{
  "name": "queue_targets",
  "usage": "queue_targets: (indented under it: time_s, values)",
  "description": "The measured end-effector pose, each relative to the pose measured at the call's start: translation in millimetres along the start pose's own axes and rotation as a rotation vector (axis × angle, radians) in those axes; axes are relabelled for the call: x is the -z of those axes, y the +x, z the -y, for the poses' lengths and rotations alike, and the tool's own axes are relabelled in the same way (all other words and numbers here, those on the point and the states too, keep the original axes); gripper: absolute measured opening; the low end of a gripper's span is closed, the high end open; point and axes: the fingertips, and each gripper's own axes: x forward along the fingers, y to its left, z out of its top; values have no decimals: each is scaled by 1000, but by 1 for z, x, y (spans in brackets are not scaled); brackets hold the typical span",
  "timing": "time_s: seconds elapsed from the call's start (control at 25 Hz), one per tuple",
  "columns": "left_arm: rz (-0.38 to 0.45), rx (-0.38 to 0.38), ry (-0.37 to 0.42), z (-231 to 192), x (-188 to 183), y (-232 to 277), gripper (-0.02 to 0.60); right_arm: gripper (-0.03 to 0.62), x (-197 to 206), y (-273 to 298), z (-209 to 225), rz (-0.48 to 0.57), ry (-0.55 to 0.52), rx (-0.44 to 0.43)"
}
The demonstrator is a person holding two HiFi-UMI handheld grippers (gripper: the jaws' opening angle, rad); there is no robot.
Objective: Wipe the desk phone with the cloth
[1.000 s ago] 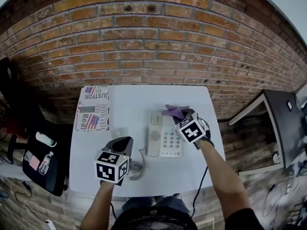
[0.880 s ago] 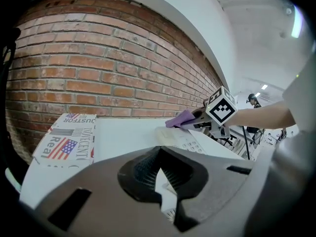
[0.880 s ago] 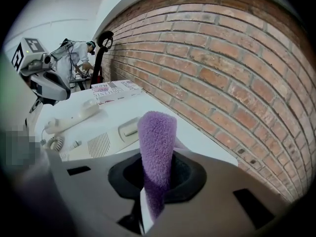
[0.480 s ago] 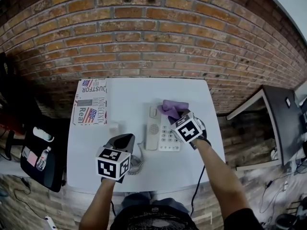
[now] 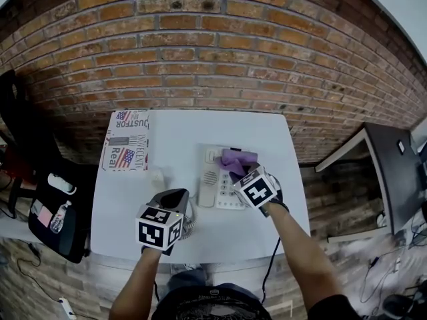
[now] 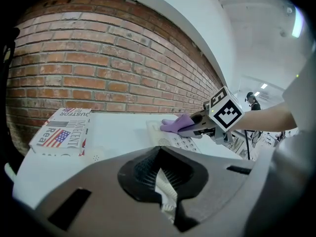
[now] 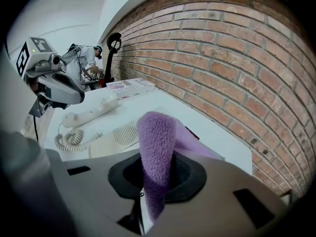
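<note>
The cream desk phone base (image 5: 220, 187) lies on the white table (image 5: 200, 129), its keypad toward me. Its handset (image 7: 91, 111) is off the cradle and rests on the table left of the base, joined by a coiled cord (image 5: 189, 223). My right gripper (image 5: 236, 174) is shut on a purple cloth (image 5: 235, 160), which presses on the far part of the base above the keypad. In the right gripper view the cloth (image 7: 155, 147) stands folded between the jaws. My left gripper (image 5: 175, 194) hovers near the handset with its jaws closed and nothing visibly between them.
A printed cardboard box (image 5: 125, 149) lies at the table's far left corner. The brick wall (image 5: 213, 59) runs right behind the table. A black chair with a bottle (image 5: 50, 212) stands to the left, and a dark desk (image 5: 393, 172) to the right.
The right gripper has dragged the cloth a little nearer across the top of the phone base, toward the keypad. The left gripper and the handset have stayed put.
</note>
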Motion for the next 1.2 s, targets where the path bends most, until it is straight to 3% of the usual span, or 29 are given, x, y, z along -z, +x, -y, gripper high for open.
queue_targets:
  time_s: [1.2]
  values:
    - [14, -76, -21, 48, 43, -62, 6, 46, 66, -37, -93, -23, -22, -112]
